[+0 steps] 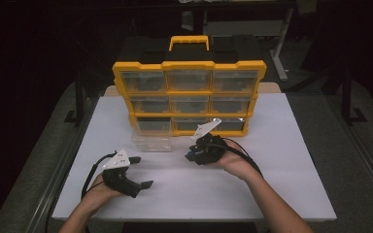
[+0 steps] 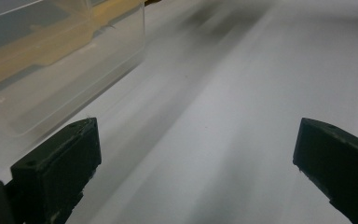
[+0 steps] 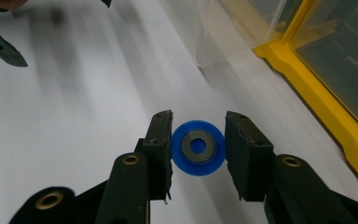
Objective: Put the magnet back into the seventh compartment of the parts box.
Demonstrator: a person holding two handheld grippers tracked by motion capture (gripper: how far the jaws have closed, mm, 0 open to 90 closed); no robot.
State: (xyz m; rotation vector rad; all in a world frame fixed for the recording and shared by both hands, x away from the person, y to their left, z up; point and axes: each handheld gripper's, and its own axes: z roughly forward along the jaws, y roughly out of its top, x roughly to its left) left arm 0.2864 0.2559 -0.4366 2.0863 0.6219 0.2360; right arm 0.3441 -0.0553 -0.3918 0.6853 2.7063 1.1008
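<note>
The right gripper (image 3: 198,149) grips a blue disc (image 3: 198,148) by its rim at lower centre; it looks light, stiff, slippery. The left gripper (image 2: 196,158) is released.

1. No text, label, brand, number or sign can be read in any of the 3 views.
2. The yellow organiser (image 1: 189,65) shows no legible marking on its frame, its handle or its clear drawer fronts.
3. The grey plate on the right gripper (image 3: 198,148) and the one on the left gripper (image 1: 143,172) carry only small holes, no lettering.
</note>
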